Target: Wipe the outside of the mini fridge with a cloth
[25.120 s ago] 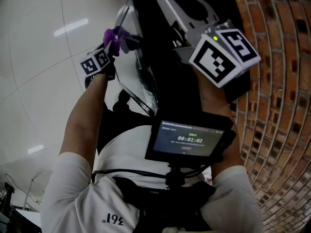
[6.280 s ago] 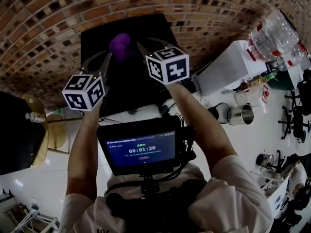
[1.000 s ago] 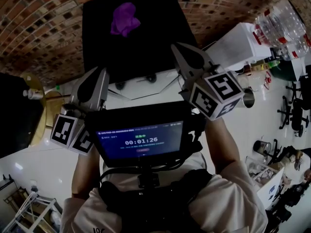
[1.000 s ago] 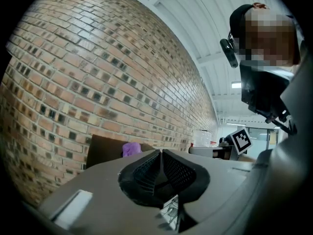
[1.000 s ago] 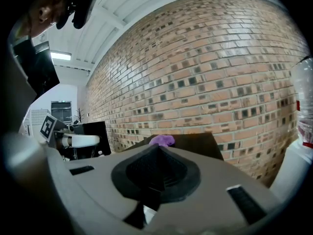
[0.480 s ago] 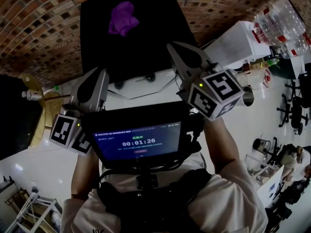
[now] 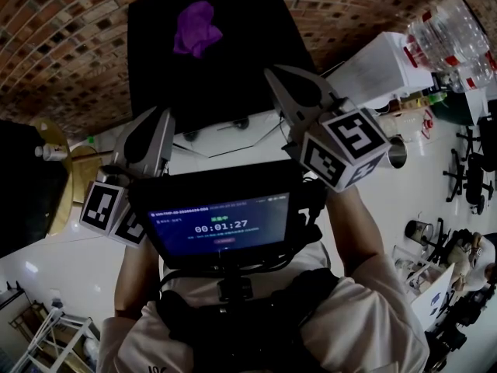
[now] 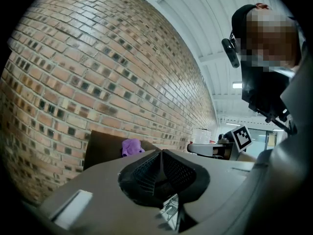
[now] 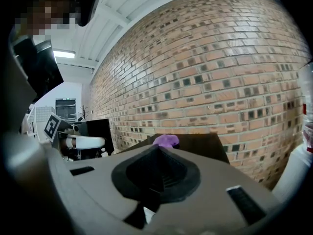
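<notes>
The black mini fridge (image 7: 225, 76) stands against the brick wall. A crumpled purple cloth (image 7: 196, 28) lies loose on its top, toward the back. Both grippers hang in front of the fridge, well short of the cloth. My left gripper (image 7: 161, 115) is shut with nothing between its jaws. My right gripper (image 7: 273, 74) is shut and empty too. In the left gripper view the cloth (image 8: 131, 147) shows beyond the closed left gripper (image 8: 161, 153). In the right gripper view the cloth (image 9: 166, 140) sits on the fridge top (image 9: 208, 146), past the closed right gripper (image 9: 155, 148).
A brick wall (image 7: 78, 45) runs behind the fridge. A white cabinet (image 7: 373, 80) with water bottles (image 7: 446, 49) stands at the right, metal cans (image 7: 397, 154) below it. A round wooden stool (image 7: 70, 200) and a dark unit (image 7: 23, 208) are at the left. A chest-mounted screen (image 7: 221, 224) sits below the grippers.
Earlier the left gripper held the cloth at the fridge; the cloth now lies on the top and both grippers have drawn back. Over the last second nothing visibly moved.
</notes>
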`<state>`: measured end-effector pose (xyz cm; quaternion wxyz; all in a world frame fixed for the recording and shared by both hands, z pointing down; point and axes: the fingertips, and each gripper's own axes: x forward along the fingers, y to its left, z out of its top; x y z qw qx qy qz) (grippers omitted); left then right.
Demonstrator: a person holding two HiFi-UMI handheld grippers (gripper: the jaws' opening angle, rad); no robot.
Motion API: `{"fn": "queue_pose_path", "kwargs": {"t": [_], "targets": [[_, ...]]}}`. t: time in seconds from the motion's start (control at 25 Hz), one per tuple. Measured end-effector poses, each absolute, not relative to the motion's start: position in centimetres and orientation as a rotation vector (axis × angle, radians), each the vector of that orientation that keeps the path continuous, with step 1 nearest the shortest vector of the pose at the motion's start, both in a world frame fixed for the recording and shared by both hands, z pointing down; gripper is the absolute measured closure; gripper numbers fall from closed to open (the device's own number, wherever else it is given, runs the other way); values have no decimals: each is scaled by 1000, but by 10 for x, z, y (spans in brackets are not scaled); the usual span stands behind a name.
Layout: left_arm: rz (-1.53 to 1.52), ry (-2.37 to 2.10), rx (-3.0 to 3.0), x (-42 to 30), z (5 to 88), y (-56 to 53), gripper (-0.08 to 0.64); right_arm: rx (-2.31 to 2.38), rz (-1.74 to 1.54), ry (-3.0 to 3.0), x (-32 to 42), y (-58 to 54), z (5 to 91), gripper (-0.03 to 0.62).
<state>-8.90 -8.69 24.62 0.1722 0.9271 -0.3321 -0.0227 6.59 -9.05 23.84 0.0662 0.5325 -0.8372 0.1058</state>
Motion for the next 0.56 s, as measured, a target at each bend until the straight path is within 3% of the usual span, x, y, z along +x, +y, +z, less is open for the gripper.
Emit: {"fn": "queue_pose_path", "kwargs": {"t": [0.56], "targets": [[-54, -934, 2622, -89, 250, -85, 538, 1572, 302, -2509, 61, -89, 242, 589]]}}
